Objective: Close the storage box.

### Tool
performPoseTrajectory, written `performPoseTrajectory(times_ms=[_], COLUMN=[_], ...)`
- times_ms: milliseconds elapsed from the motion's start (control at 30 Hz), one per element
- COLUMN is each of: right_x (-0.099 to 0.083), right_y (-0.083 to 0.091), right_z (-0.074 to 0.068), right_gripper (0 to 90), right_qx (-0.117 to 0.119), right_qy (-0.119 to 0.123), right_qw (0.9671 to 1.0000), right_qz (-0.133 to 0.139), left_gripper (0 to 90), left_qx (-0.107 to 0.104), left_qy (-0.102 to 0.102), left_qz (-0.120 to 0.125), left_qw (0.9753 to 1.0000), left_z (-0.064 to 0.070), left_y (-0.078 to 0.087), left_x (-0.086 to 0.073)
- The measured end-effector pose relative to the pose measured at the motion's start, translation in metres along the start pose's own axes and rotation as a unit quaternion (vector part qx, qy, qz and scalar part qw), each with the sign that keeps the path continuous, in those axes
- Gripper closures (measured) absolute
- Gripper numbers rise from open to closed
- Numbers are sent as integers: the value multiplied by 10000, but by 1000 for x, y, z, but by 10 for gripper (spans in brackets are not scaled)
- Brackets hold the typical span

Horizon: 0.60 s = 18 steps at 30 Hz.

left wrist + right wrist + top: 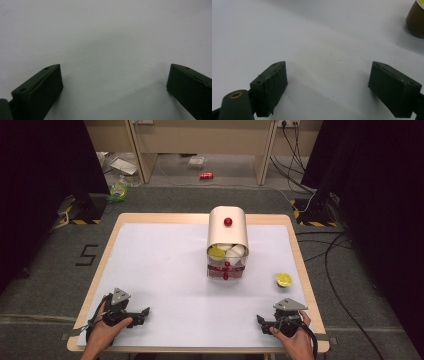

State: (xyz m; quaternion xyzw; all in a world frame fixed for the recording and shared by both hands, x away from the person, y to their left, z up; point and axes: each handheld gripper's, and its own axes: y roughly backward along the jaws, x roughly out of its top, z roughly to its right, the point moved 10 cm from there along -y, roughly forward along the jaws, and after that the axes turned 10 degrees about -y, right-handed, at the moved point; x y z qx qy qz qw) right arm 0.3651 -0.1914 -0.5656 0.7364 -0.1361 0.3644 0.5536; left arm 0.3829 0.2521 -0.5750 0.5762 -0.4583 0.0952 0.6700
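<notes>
A white round-topped box [228, 237] with a red knob [228, 222] on its lid is standing in the upper centre of the high view, toward the far edge of the bench [165, 270]. Its open front is showing white pieces and one yellow piece [216, 252] inside, above a red-trimmed clear lower part [226, 270]. What exactly those pieces are is too small to tell.

To the right of centre, well apart from the box, a small cup with a yellow top [284, 279] is sitting on the white bench surface. The right gripper view is catching this cup at its upper right corner [415, 18], where its side is reading brown, a detail the high view is not giving.

At the lower left of the high view, a hand is holding the left hand-held gripper [143, 313]; its own view is showing the jaws spread wide over bare white surface [113, 82]. At the lower right, the right hand-held gripper [261, 322] is likewise resting with jaws wide apart [328, 82], holding nothing.
</notes>
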Motion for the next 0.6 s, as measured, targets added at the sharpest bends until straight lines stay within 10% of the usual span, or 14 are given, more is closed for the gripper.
performPoseTrajectory(times_ms=[600], right_x=[0], right_y=[-1], right_z=[0], right_gripper=[149], right_qx=[-8], right_qy=[18], right_qw=[10000], right_qz=[26], left_gripper=[0], left_qx=[0], left_qy=[-2], left_qz=[-3], left_qw=[10000], left_z=[0], left_y=[0], left_x=[0])
